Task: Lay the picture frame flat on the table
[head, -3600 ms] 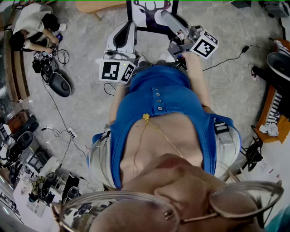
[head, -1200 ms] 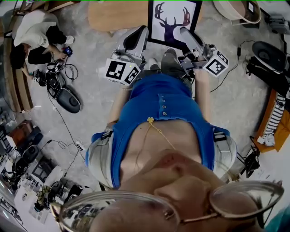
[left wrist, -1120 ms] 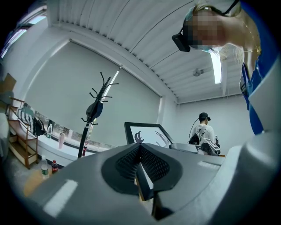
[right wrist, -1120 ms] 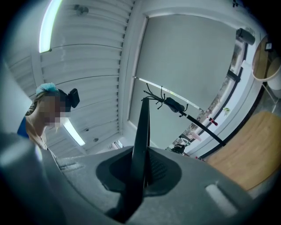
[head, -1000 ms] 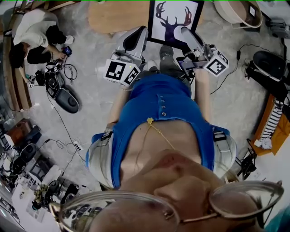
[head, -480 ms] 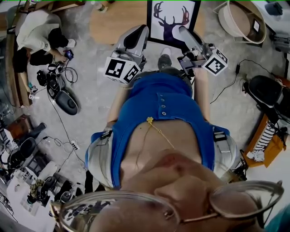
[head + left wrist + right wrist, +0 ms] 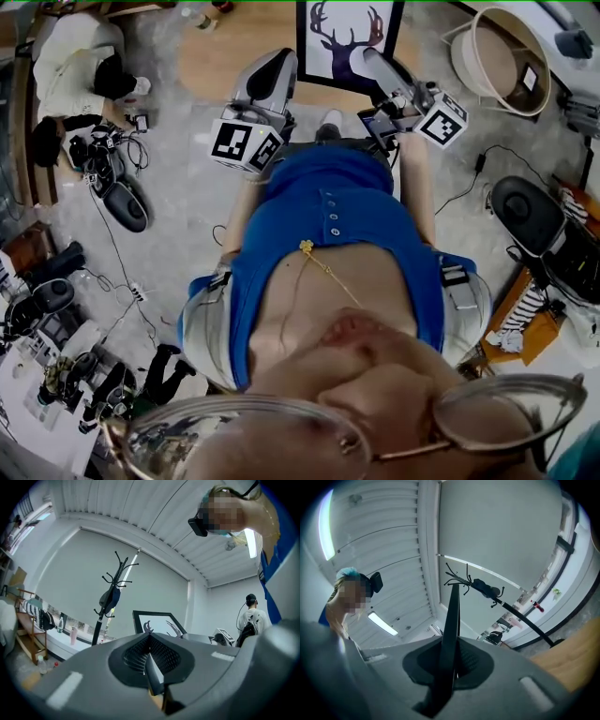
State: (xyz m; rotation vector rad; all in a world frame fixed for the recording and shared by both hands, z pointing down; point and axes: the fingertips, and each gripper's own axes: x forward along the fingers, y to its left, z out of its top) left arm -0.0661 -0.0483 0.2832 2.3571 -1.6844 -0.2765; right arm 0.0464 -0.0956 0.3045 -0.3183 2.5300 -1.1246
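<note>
The picture frame (image 7: 349, 33), black-edged with a dark deer print on white, is held upright between my two grippers at the top of the head view, over the wooden table (image 7: 230, 56). My left gripper (image 7: 284, 61) is shut on its left side. Its jaws (image 7: 150, 665) clamp a thin pale edge, and the print (image 7: 157, 623) shows just beyond. My right gripper (image 7: 367, 58) is shut on the right side. There the frame (image 7: 453, 620) runs edge-on as a thin black bar out of the closed jaws (image 7: 451, 667).
A round tan basket (image 7: 506, 56) stands at the table's right. A person (image 7: 80, 61) crouches on the floor at the upper left beside cables and gear (image 7: 117, 192). A black round device (image 7: 525, 211) lies at the right. A coat stand (image 7: 112, 599) rises behind.
The head view has shifted: more of the wooden table and the whole round basket have come into sight. Both grippers keep the same hold on the frame.
</note>
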